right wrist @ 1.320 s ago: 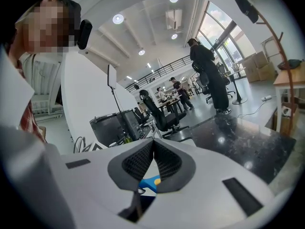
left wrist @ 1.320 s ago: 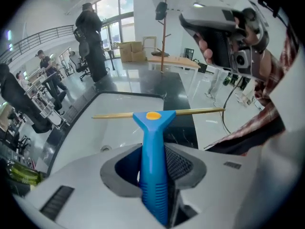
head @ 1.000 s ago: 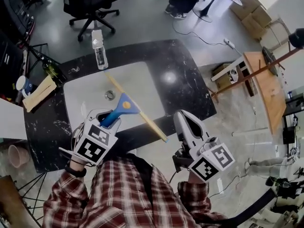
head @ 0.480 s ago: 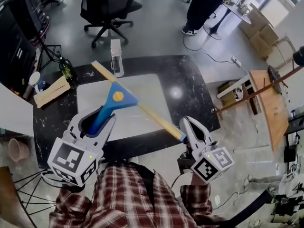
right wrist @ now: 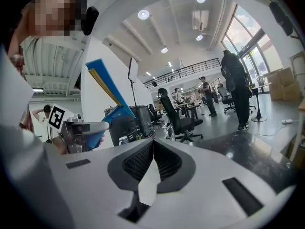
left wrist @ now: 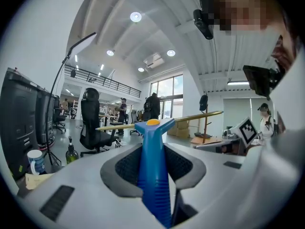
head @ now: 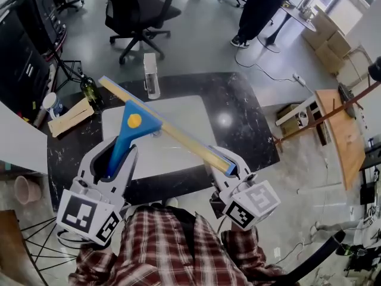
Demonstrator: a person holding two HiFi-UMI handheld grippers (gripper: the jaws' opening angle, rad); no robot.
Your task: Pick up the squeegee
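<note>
while beyond squeegee (head: 134,126), bottle (head: 151,75) and chair (head: 137,16)

The black marbled worktop (head: 241,121) frames a white inset (head: 184,115). A clear bottle (head: 151,76) stands at its far edge. At left are a dark green bottle (head: 90,92) and a tan block (head: 70,117).
</note>
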